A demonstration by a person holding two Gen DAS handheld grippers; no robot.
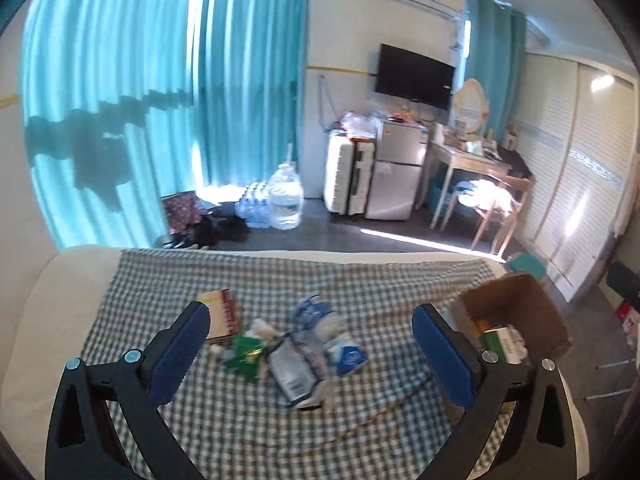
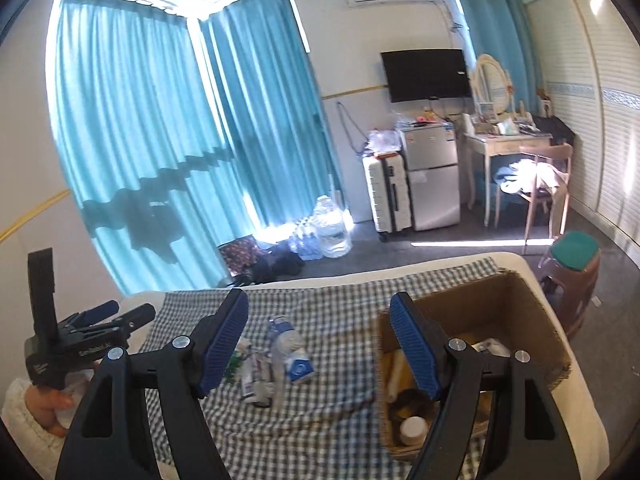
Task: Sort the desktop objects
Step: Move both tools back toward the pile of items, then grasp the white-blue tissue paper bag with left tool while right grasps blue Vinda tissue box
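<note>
At the left edge of the checked cloth [image 1: 280, 432], a book [image 1: 224, 314] is seen lying flat, just beyond the left finger of the left gripper [image 1: 310, 354], whose jaws are spread wide with nothing between them. Toward the middle of the cloth a heap is shown: a green packet [image 1: 246, 354], a dark pouch [image 1: 294, 374] and a clear water bottle [image 2: 286, 346]. The bottle is laid on its side, its long axis running roughly away from the cameras, its cap end pointed toward the far edge. The heap lies straight ahead of the left gripper, which is judged the nearer tool. The right gripper [image 2: 320, 340] is likewise held wide apart and empty, with the heap ahead and slightly left of it. At the right edge, a cardboard box [image 2: 532, 300] is shown, already partly filled.
</note>
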